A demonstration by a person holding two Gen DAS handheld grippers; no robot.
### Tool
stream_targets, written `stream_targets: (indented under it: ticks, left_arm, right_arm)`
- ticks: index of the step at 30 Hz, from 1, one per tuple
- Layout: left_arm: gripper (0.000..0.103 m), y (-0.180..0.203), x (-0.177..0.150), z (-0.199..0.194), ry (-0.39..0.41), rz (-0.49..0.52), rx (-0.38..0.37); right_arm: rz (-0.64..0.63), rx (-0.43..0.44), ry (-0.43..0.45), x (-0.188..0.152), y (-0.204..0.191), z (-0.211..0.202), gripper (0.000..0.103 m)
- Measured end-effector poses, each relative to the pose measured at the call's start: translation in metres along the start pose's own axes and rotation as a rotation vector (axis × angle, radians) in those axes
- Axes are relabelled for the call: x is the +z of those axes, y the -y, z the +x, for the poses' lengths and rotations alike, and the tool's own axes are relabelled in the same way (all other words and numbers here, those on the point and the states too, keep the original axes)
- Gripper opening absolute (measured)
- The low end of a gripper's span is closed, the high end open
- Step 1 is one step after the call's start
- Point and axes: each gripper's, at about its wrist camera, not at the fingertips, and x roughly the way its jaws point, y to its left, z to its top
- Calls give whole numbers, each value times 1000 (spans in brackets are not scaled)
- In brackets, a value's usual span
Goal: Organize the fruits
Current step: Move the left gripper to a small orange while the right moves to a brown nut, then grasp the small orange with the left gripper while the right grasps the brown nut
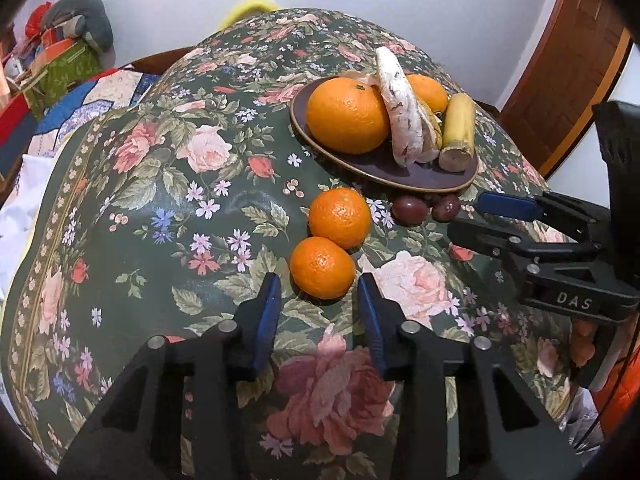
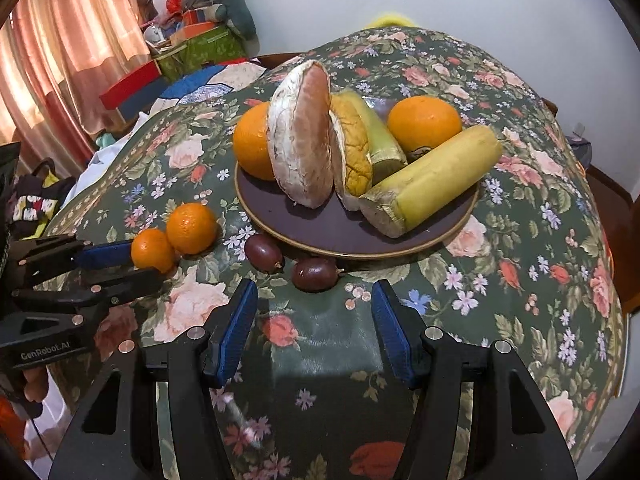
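Observation:
A dark plate [image 1: 384, 174] [image 2: 320, 232] holds two oranges [image 1: 346, 116] [image 2: 424, 124], a white-skinned fruit piece [image 1: 402, 112] [image 2: 300, 136] and yellow banana pieces [image 1: 458, 132] [image 2: 436, 176]. Two small oranges [image 1: 322, 268] [image 2: 191, 228] lie on the cloth in front of it. Two dark purple fruits [image 1: 410, 209] [image 2: 314, 274] lie by the plate's rim. My left gripper [image 1: 318, 286] [image 2: 140, 258] is open, its jaws on either side of the nearer small orange. My right gripper [image 2: 314, 294] [image 1: 466, 214] is open and empty, just short of the nearer purple fruit.
The table wears a dark green floral cloth [image 1: 180, 200] [image 2: 520, 240]. Boxes and cushions [image 1: 60, 52] [image 2: 200, 32] pile up beyond the far left edge. A wooden door [image 1: 568, 64] stands at the right. A curtain [image 2: 60, 48] hangs at the left.

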Motion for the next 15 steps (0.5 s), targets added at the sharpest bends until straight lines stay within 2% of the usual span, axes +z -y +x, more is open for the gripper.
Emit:
stream_targets:
  ticks: [4,7,14,15]
  left_arm:
    - [39,-1,2,2,3,-9,-6]
    - [34,-1,4,4,7,-9,-1]
    - [32,2,2,4,18,3,13]
    - [32,2,2,4,20,1,11]
  right_arm:
    - [-6,-3,-6,2,0,8,55]
    - [-16,-12,-3,3,-1,10,49]
    - [16,-4,2,3,8,10,24]
    - [19,-2,1,4,9,10,23]
